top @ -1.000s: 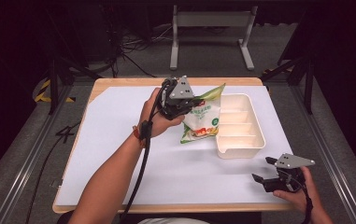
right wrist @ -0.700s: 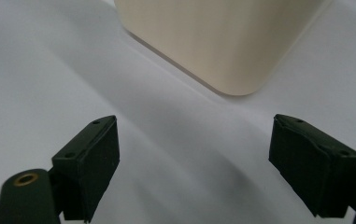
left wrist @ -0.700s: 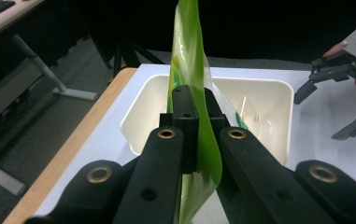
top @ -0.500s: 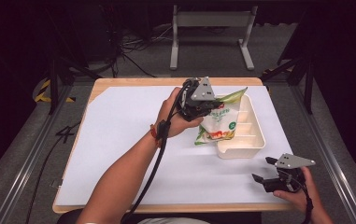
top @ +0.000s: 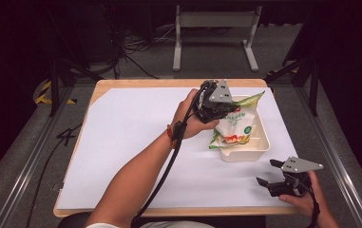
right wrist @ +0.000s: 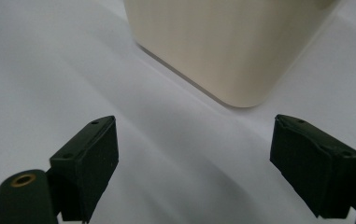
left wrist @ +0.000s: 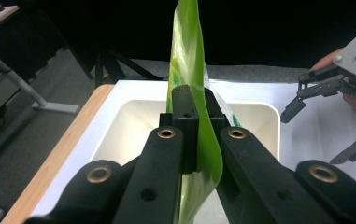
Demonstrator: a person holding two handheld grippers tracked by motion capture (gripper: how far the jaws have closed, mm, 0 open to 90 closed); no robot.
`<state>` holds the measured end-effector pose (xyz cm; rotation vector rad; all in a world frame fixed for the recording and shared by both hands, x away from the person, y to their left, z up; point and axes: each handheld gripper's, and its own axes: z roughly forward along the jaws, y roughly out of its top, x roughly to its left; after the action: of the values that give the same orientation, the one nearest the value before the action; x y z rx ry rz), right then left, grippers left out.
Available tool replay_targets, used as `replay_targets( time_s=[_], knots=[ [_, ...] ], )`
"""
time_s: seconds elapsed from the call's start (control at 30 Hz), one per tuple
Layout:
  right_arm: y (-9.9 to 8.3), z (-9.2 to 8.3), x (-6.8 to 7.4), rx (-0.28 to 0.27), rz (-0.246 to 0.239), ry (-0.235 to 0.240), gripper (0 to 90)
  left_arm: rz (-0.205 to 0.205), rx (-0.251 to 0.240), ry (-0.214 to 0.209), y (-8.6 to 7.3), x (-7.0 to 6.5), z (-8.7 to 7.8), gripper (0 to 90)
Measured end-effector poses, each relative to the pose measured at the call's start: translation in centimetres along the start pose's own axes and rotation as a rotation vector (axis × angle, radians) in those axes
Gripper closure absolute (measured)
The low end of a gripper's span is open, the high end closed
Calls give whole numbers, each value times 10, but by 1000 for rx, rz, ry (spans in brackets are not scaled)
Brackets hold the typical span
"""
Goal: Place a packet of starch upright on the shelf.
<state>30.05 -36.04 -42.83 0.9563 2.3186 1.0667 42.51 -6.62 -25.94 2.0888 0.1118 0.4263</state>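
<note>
A green and white snack bag [top: 235,124] hangs over the cream tray [top: 260,142] at the table's right, its lower end inside the tray. My left gripper [top: 223,110] is shut on the bag's green edge [left wrist: 190,93], with both jaws pinching the foil. In the left gripper view the tray [left wrist: 119,130] lies right behind the bag. My right gripper [top: 267,174] rests near the table's front right corner, jaws wide apart with nothing between them. From the right gripper view [right wrist: 194,158] I see the tray's rounded corner [right wrist: 241,60] just ahead.
White paper [top: 131,137] covers the wooden table [top: 136,83]. A cable [top: 162,185] trails from my left gripper along the forearm. Beyond the table stand a metal frame [top: 215,28] and floor cables.
My left gripper has carried the bag to the right, from beside the tray to over it. The right gripper has stayed put.
</note>
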Motion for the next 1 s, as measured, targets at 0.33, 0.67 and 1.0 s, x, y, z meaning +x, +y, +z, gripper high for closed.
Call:
replay_targets(
  time_s=[0.33, 0.67, 1.0],
  knots=[
    [0, 0, 1, 5, -18, 3, 158, -4, -26, -48, 2, -1, 24, 894],
    [-1, 1, -1, 8, -9, 3, 157, -20, -76, -60, -4, -6, 44, 892],
    [-1, 3, 0, 25, -18, 0, 155, -35, -55, -100, -14, -12, 65, 883]
  ],
)
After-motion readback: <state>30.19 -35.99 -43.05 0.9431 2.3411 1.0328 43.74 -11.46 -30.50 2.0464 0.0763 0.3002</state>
